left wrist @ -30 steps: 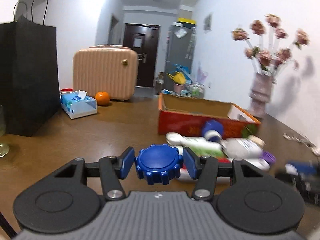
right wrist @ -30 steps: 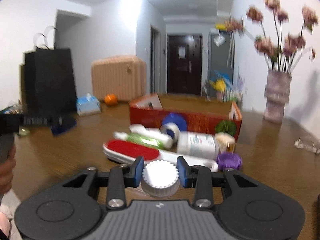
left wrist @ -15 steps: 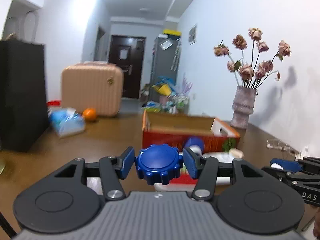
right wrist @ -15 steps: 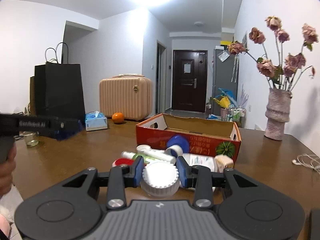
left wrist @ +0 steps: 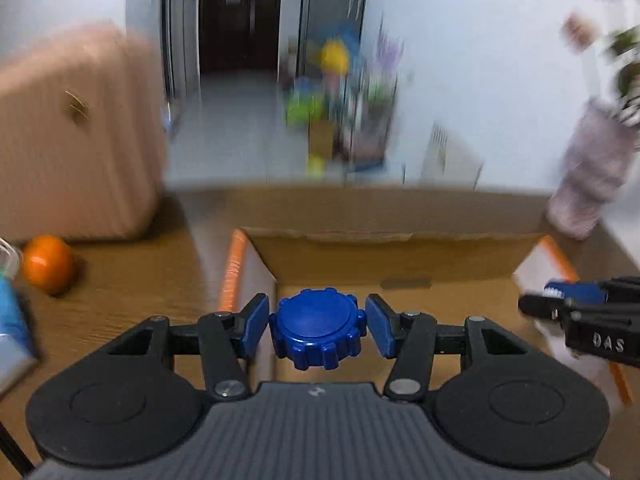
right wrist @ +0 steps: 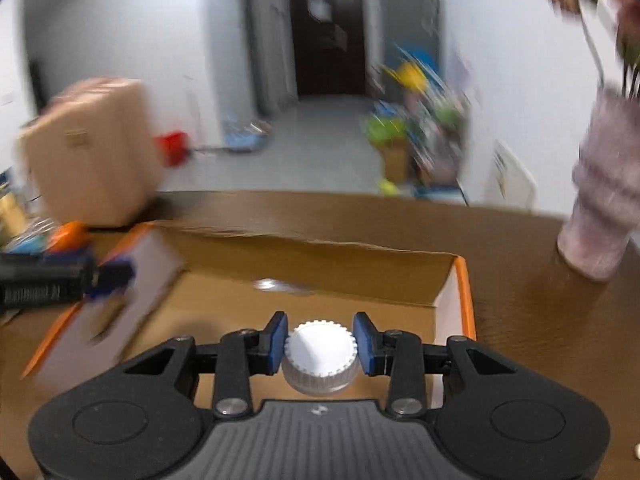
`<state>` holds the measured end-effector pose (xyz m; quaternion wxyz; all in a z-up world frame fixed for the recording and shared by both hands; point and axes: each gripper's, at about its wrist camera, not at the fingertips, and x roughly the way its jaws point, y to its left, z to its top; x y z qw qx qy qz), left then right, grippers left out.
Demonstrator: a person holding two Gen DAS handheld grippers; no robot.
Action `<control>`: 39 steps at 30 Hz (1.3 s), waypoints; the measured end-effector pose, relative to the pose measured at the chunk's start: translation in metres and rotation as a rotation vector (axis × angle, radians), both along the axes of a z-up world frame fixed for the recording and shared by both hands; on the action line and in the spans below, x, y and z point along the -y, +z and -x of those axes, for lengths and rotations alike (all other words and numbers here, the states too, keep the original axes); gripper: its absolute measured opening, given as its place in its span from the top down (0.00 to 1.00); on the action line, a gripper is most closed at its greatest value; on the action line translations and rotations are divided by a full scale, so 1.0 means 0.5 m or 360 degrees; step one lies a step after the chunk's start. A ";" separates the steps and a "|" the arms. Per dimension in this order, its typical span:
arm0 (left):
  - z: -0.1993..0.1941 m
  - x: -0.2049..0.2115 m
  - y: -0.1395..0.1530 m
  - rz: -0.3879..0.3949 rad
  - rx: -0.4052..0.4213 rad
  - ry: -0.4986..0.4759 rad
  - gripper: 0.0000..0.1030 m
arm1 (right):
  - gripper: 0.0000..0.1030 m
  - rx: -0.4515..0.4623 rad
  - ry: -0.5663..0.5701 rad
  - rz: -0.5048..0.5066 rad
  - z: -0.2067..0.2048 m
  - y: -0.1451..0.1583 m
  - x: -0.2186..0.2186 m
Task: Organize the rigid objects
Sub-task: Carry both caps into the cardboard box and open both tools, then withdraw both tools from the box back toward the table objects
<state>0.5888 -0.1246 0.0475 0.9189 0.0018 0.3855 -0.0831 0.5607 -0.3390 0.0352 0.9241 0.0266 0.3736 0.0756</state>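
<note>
My left gripper (left wrist: 317, 322) is shut on a blue ribbed bottle cap (left wrist: 318, 332) and holds it over the near left part of an open cardboard box (left wrist: 360, 248) with orange edges. My right gripper (right wrist: 320, 342) is shut on a white ribbed cap (right wrist: 320, 356) and holds it over the right part of the same box (right wrist: 320, 252). The right gripper's tip shows at the right in the left wrist view (left wrist: 580, 312). The left gripper's tip shows at the left in the right wrist view (right wrist: 60, 280). Whatever hangs below each cap is hidden.
The box stands on a brown wooden table (right wrist: 540, 320). A pink vase (right wrist: 600, 216) stands right of the box. An orange (left wrist: 47, 264) and a pink suitcase (left wrist: 76, 148) are on the left. Both views are blurred.
Both grippers have moved forward and tilted down with their caps, from in front of the box to over its open inside. The loose items in front of the box have left view.
</note>
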 end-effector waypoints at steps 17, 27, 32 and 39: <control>-0.093 0.026 -0.032 -0.0268 -0.0132 -0.0017 0.31 | 0.41 -0.0188 0.0062 0.0508 -0.149 -0.050 -0.054; 0.190 -0.060 0.205 -0.0227 0.0333 -0.0106 0.05 | 0.24 0.0150 0.0063 0.0427 0.111 0.198 0.007; 0.415 -0.122 0.248 -0.0168 0.0595 -0.0171 0.00 | 0.18 0.0375 0.0105 0.0315 0.318 0.265 0.026; 0.680 -0.215 0.210 0.0004 0.0782 -0.0085 0.00 | 0.05 0.0750 0.0130 0.0146 0.619 0.273 0.018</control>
